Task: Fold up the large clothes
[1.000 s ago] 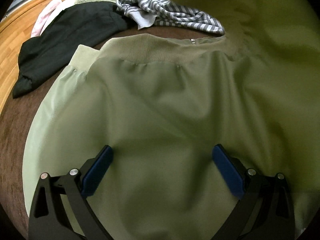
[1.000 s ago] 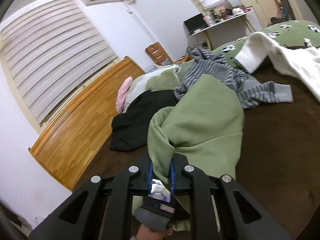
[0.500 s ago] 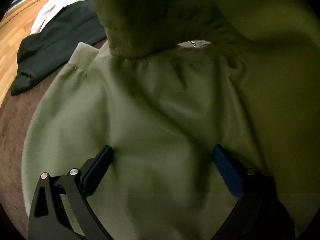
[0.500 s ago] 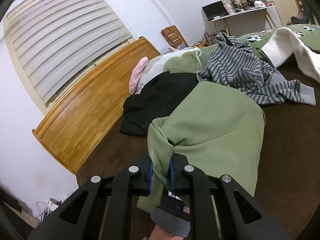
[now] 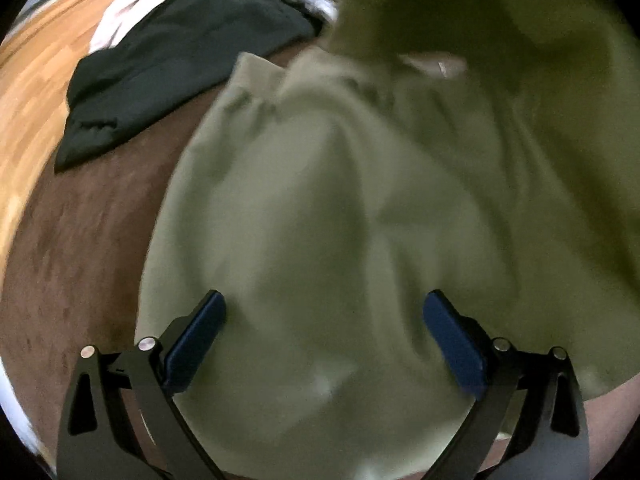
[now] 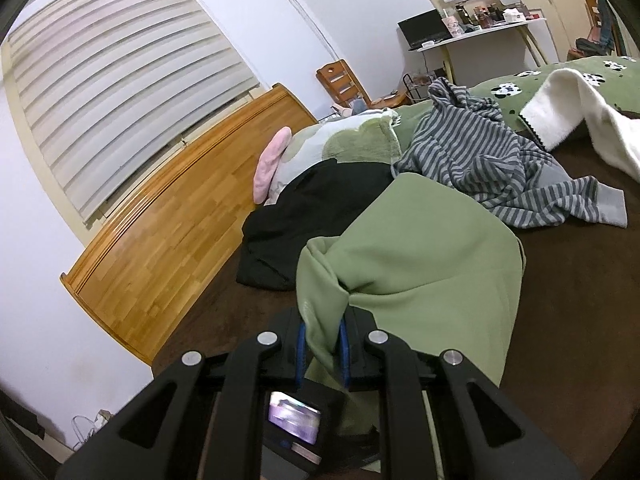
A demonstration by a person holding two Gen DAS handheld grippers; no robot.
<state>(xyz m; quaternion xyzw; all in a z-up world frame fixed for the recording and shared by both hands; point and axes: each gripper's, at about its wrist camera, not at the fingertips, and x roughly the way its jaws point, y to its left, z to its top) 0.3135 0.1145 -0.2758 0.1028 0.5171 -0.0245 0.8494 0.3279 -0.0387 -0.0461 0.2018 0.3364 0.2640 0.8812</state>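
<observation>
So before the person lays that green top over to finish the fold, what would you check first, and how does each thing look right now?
1. Right gripper clamped on the green garment: ok, fabric is pinched between its pads.
2. Left gripper free of cloth: ok, jaws wide open above the garment.
3. Lower layer lying flat: not ok, wrinkles show near the ribbed cuff.
4. Black garment clear of the fold: cannot tell, it lies close beside the green one.
5. Striped top clear: cannot tell, the green fabric's far edge hides any gap.
</observation>
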